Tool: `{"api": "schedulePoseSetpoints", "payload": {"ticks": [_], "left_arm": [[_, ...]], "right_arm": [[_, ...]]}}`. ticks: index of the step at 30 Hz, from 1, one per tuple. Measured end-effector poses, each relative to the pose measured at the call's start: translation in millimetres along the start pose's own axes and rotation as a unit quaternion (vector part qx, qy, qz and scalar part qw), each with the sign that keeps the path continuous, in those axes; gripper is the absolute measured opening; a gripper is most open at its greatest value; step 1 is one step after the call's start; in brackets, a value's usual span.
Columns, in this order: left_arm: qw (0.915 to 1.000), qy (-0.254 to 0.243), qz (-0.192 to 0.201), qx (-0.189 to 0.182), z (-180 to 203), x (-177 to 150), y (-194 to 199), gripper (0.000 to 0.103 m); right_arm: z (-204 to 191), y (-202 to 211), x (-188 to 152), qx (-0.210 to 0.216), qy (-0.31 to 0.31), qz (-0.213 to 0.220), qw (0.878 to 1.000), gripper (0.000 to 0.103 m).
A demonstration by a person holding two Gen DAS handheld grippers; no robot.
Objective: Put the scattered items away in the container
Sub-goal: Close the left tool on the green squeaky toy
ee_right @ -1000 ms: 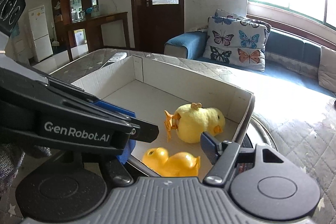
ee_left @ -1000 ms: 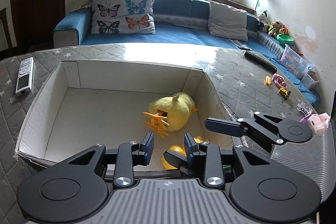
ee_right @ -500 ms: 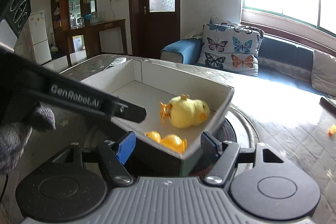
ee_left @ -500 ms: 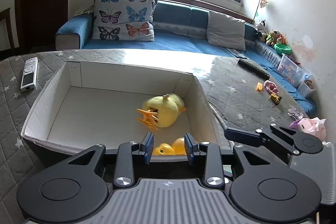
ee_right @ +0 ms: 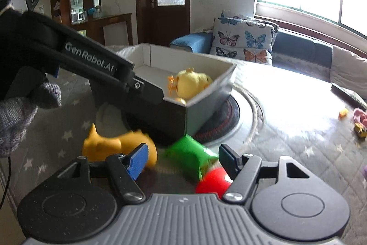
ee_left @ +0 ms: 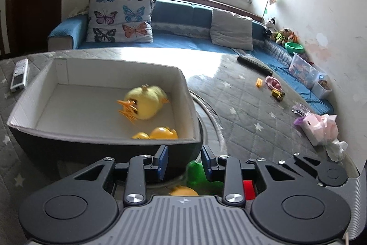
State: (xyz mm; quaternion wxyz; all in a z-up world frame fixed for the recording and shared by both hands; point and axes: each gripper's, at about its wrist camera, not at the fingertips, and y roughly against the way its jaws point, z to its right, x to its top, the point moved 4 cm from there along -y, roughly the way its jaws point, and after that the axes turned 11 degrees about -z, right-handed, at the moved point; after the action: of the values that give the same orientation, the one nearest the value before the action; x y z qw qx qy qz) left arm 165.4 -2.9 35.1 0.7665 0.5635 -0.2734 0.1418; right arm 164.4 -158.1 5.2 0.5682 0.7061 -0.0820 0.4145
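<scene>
Both grippers hang just short of the box's near wall, over the quilted tabletop [ee_left: 247,111]. The left gripper [ee_left: 184,161] has its fingers parted with nothing between the blue pads, pointed at the dark outer wall of the box [ee_left: 188,93]. Inside that box, a plush chick [ee_left: 146,105] lies on its side toward the right wall, and a yellow rubber duck [ee_left: 158,133] sits against the near wall. Over on the right, the gripper [ee_right: 181,159] is also released, its fingers set wide apart, having just eased slightly closer together. Between them, untouched, lies a green toy [ee_right: 190,154], with a red ball [ee_right: 212,181] just beside it, close to the right finger. An orange toy [ee_right: 114,145] lies just outside the left finger, near the box's corner. A gloved hand [ee_right: 18,111] grips the left tool at the left edge of the right wrist view. Farther off on the tabletop sit a white remote [ee_left: 19,78], a black remote [ee_left: 254,64] and a few small toys [ee_left: 273,86]; a pink bundle [ee_left: 321,128] rests near the right edge.
</scene>
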Motion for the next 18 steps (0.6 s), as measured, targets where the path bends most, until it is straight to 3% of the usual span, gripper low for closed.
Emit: {"api": "schedulePoseSetpoints", "payload": {"ticks": [6,18], "left_arm": [[0.9997,0.008,-0.023,-0.004,7,-5,-16,0.035],[0.9989,0.013,-0.044,-0.006,13,-3,-37,0.035]], "right_arm": [[3,-8,-10,-0.008,0.004,-0.013,1.0,0.063],[12,-25,-7,-0.006,0.022,-0.024,0.999,0.063]]}}
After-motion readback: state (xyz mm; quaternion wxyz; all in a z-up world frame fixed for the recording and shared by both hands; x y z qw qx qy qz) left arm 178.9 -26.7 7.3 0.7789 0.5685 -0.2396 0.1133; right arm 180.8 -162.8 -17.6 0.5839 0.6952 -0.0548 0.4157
